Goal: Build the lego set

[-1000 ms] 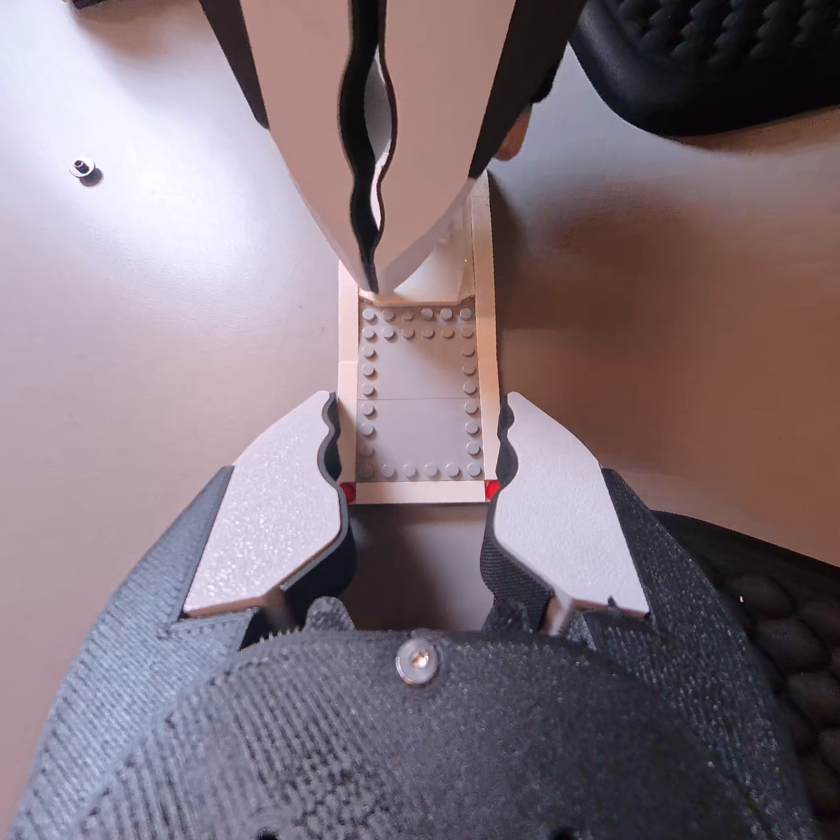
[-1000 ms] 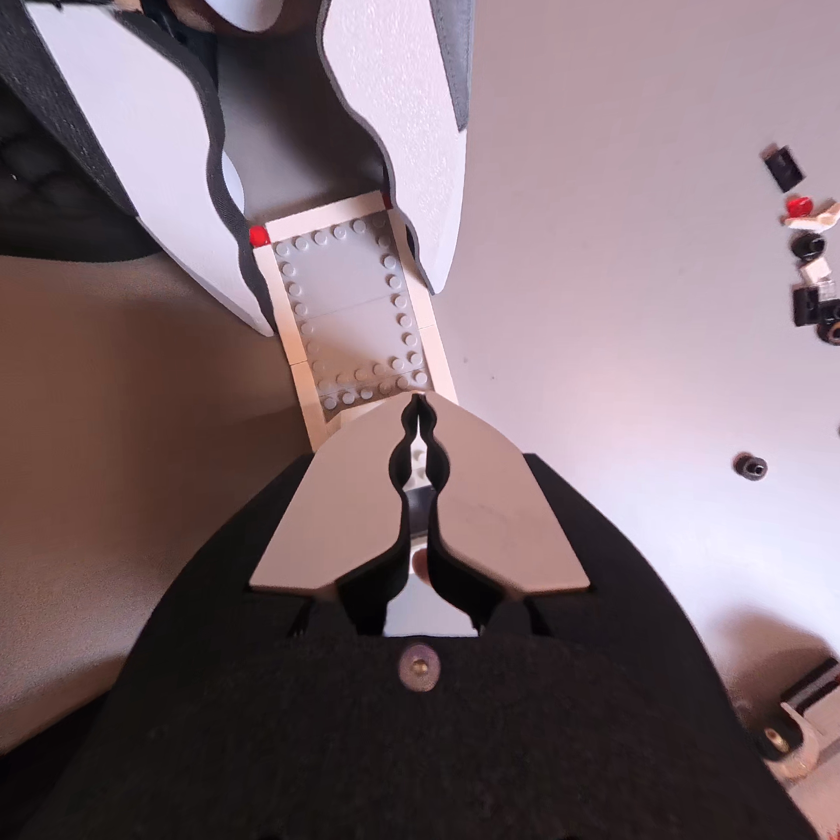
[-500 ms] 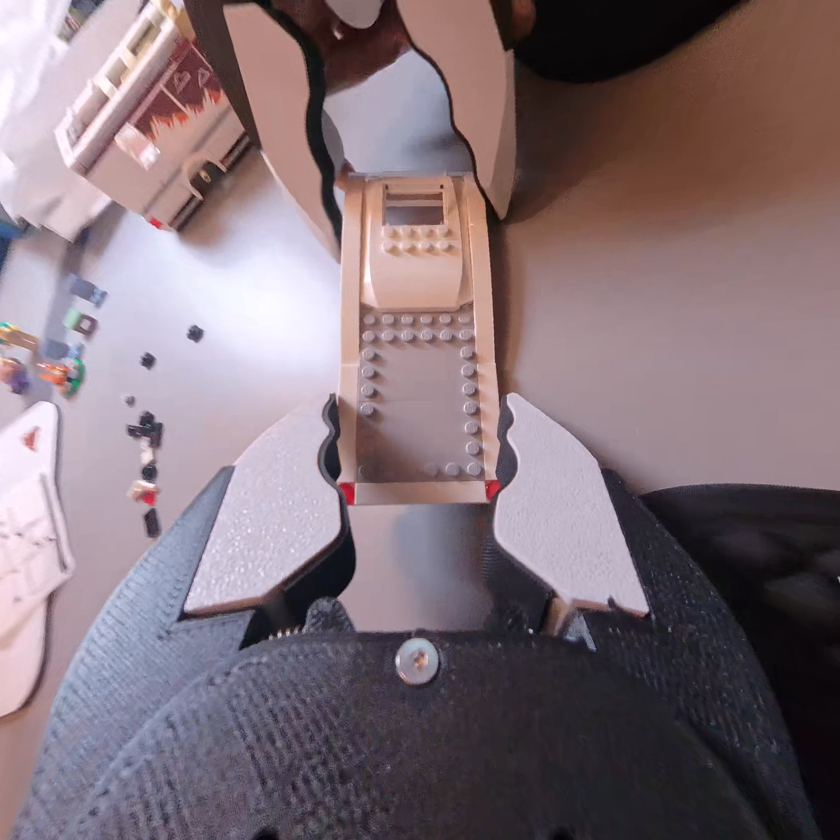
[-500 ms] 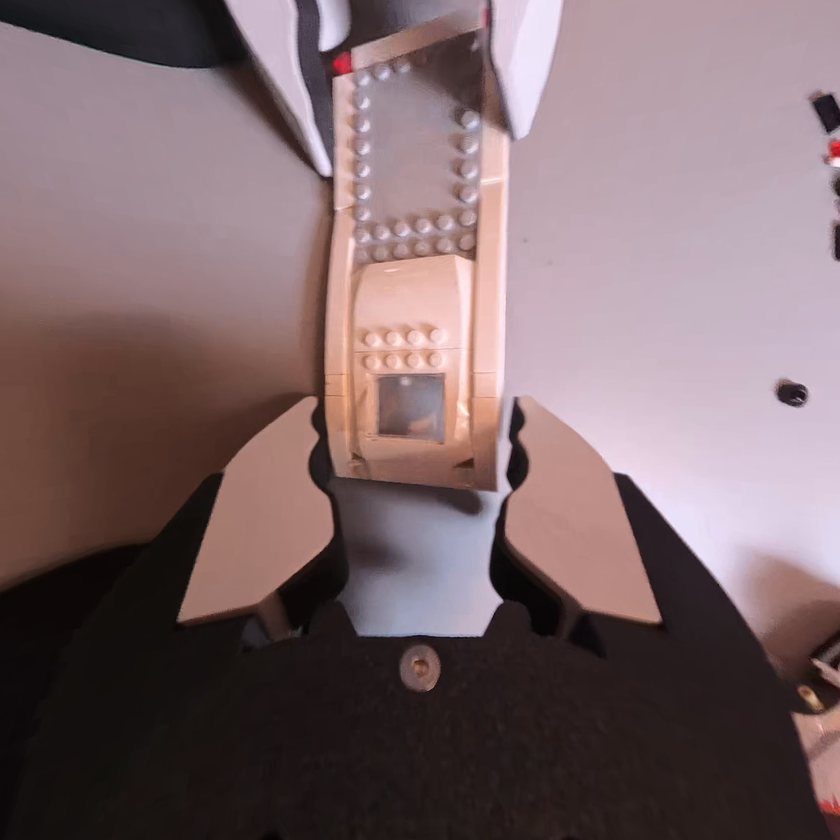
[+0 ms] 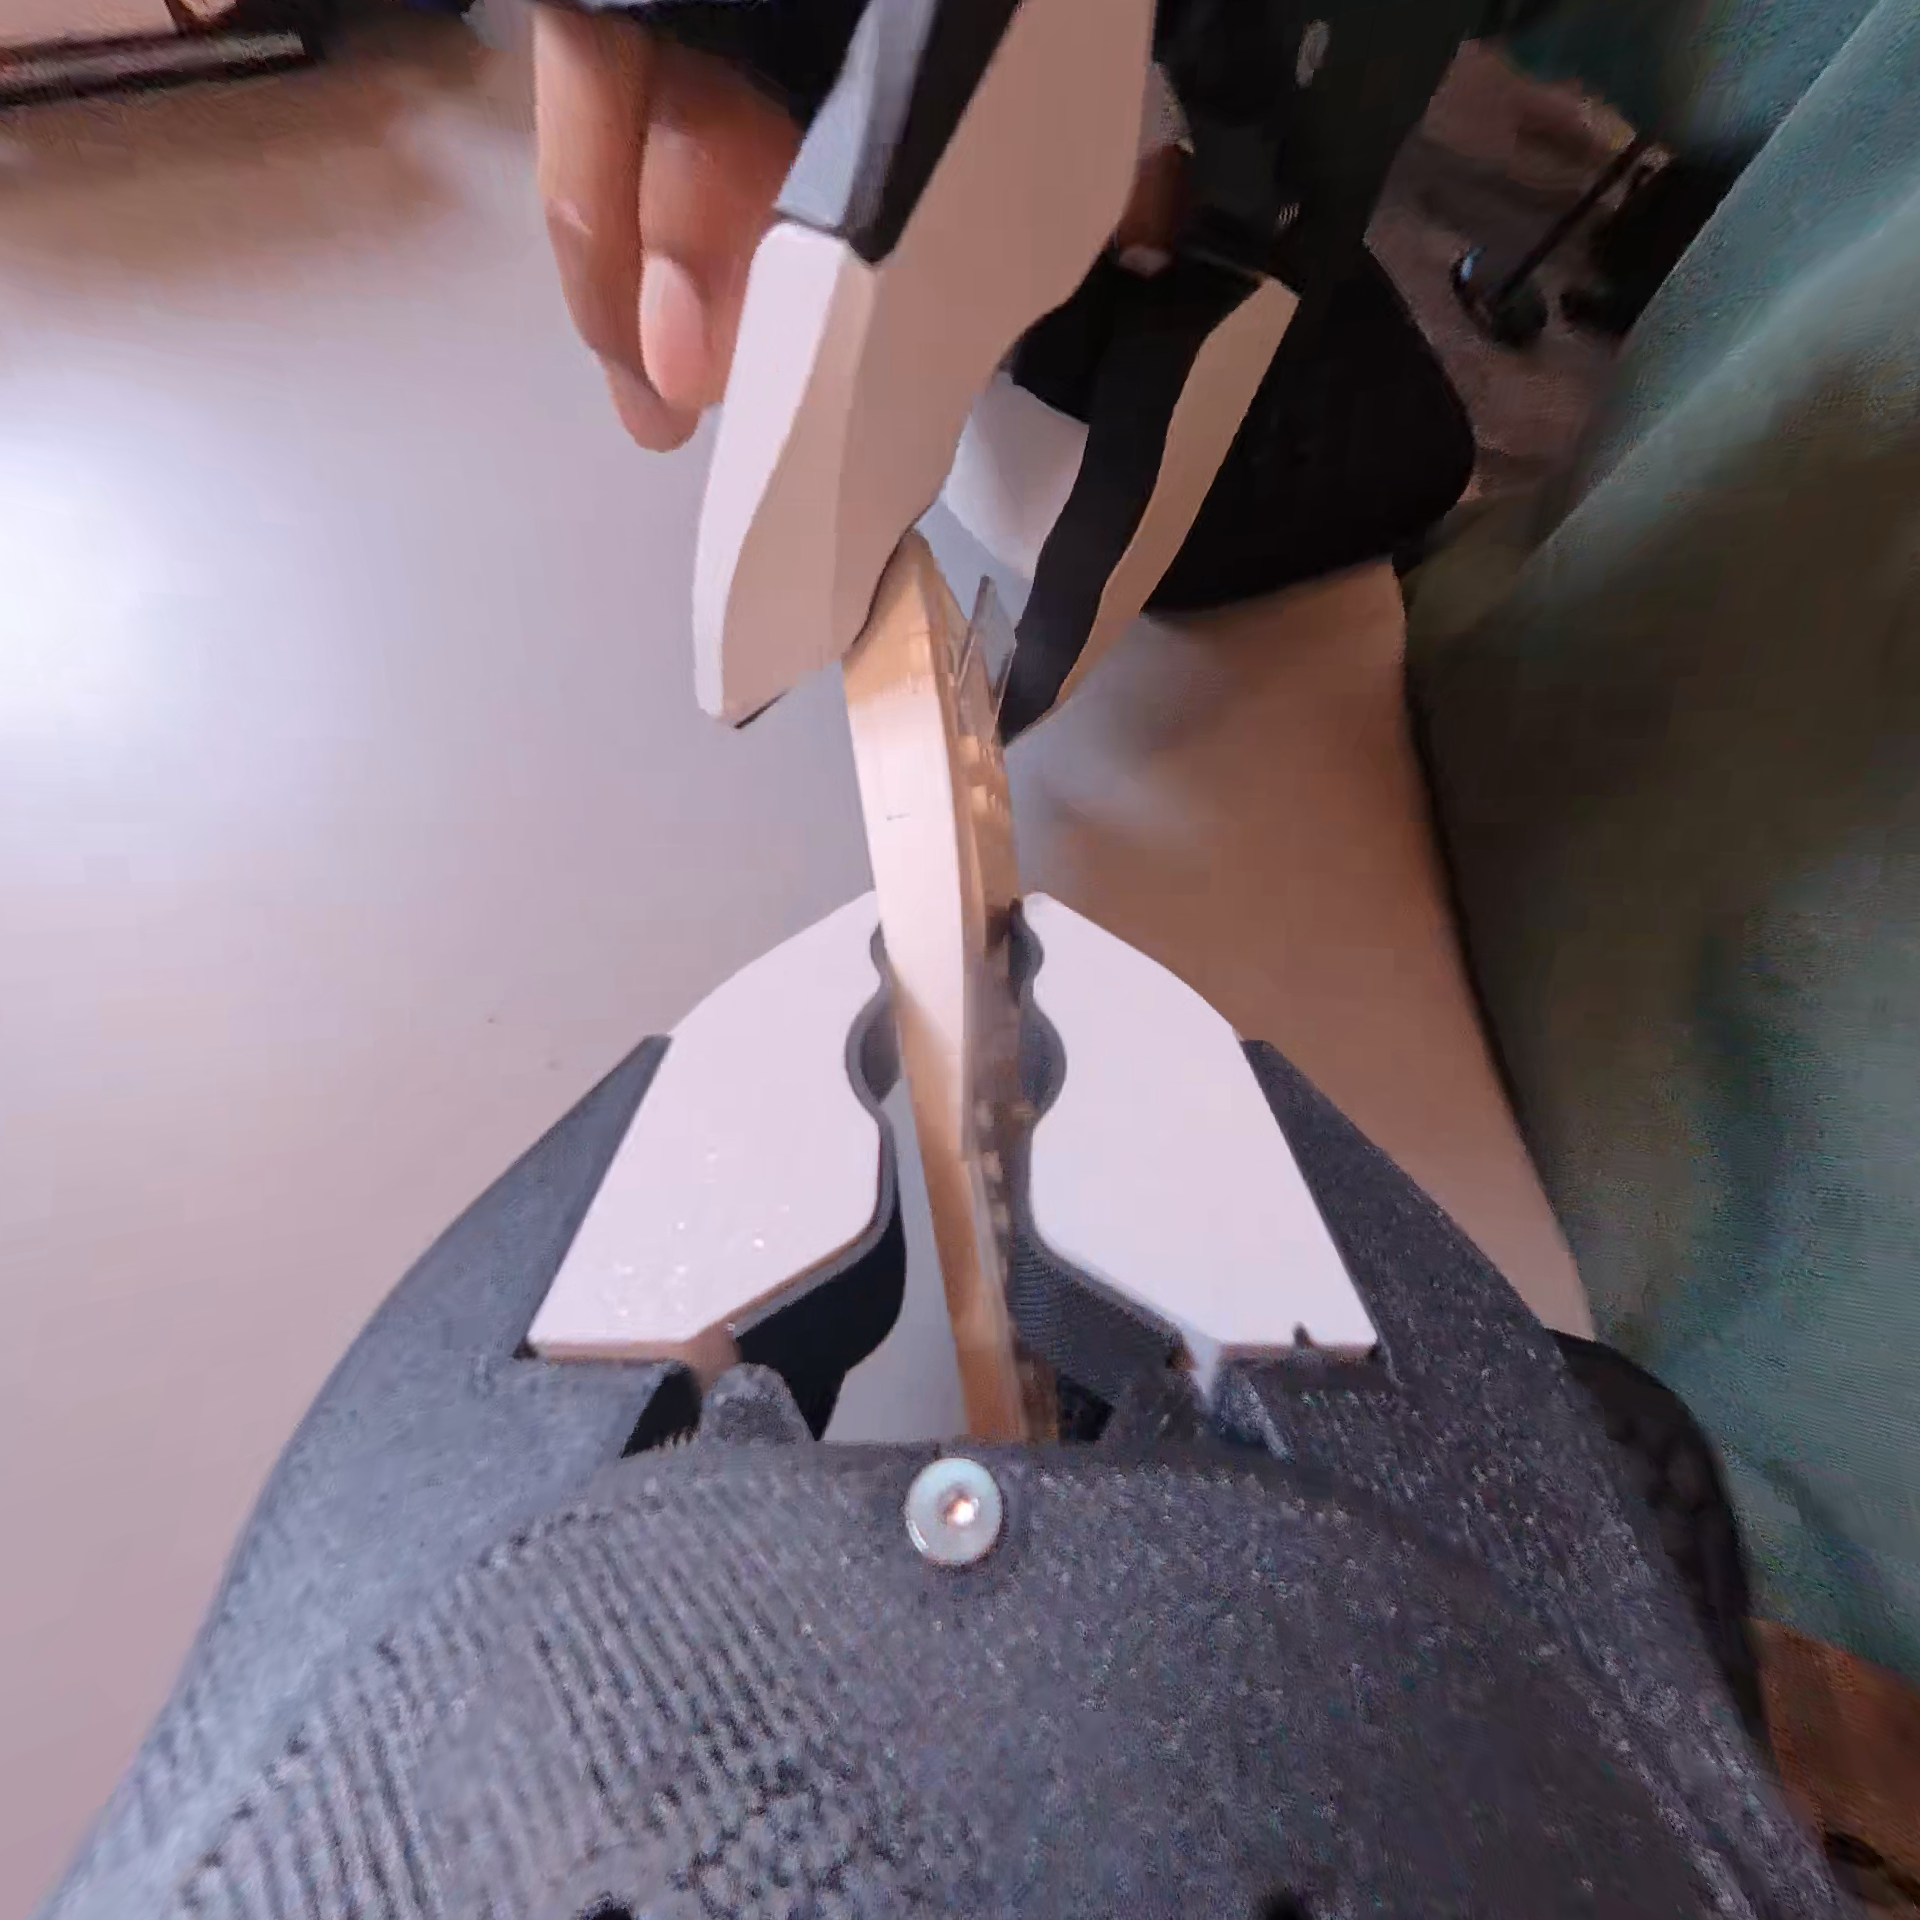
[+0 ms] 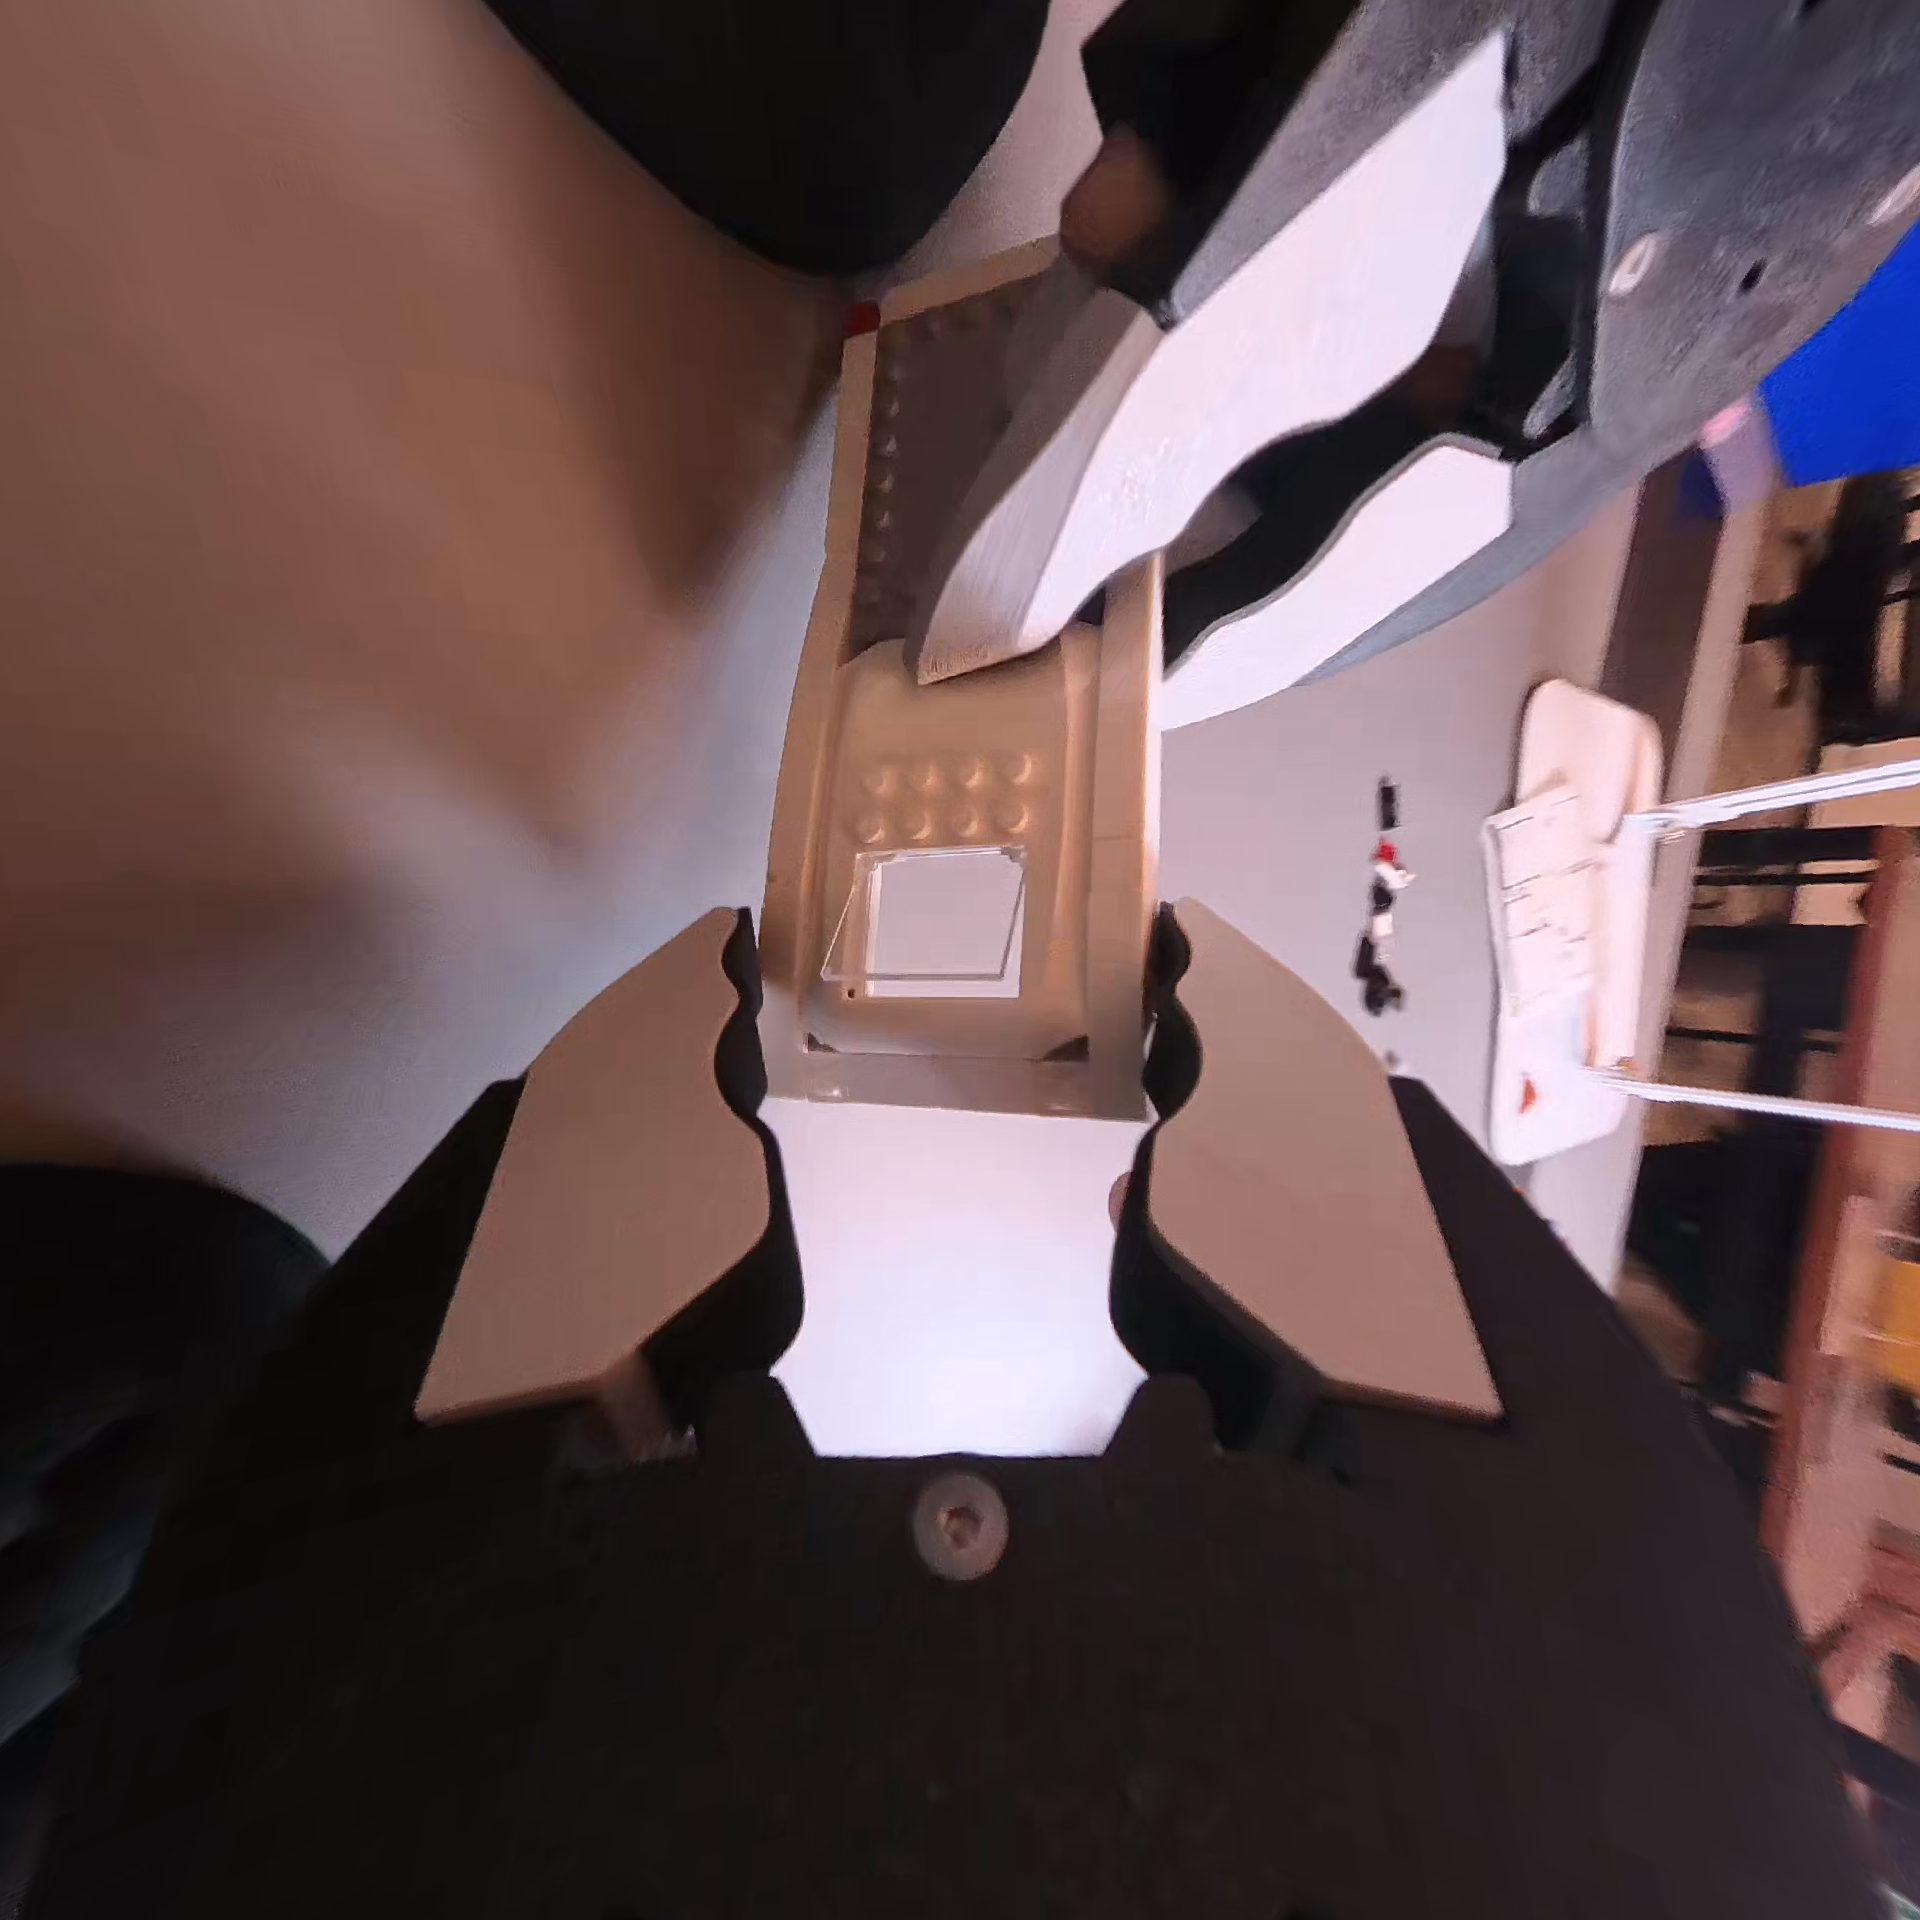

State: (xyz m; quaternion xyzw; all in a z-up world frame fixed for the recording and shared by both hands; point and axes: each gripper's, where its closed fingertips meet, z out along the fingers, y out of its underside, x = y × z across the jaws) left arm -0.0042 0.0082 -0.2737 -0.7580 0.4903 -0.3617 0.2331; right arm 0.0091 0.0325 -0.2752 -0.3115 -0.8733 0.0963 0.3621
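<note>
Turned on edge since before, the model [image 5: 925,831] is clamped flatwise by the left tool [image 5: 951,925]; the right tool [image 6: 951,925] grips its width.

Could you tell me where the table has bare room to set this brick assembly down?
Bare table lies left of the brick assembly in the left wrist view. In the right wrist view, the stretch right of the right gripper is crowded by small loose pieces and a booklet.

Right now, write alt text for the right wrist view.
The right gripper grips the windowed end of a cream toy-brick assembly by its sides, above a pale table. The left gripper clamps its studded far half; small loose bricks lie right.
</note>
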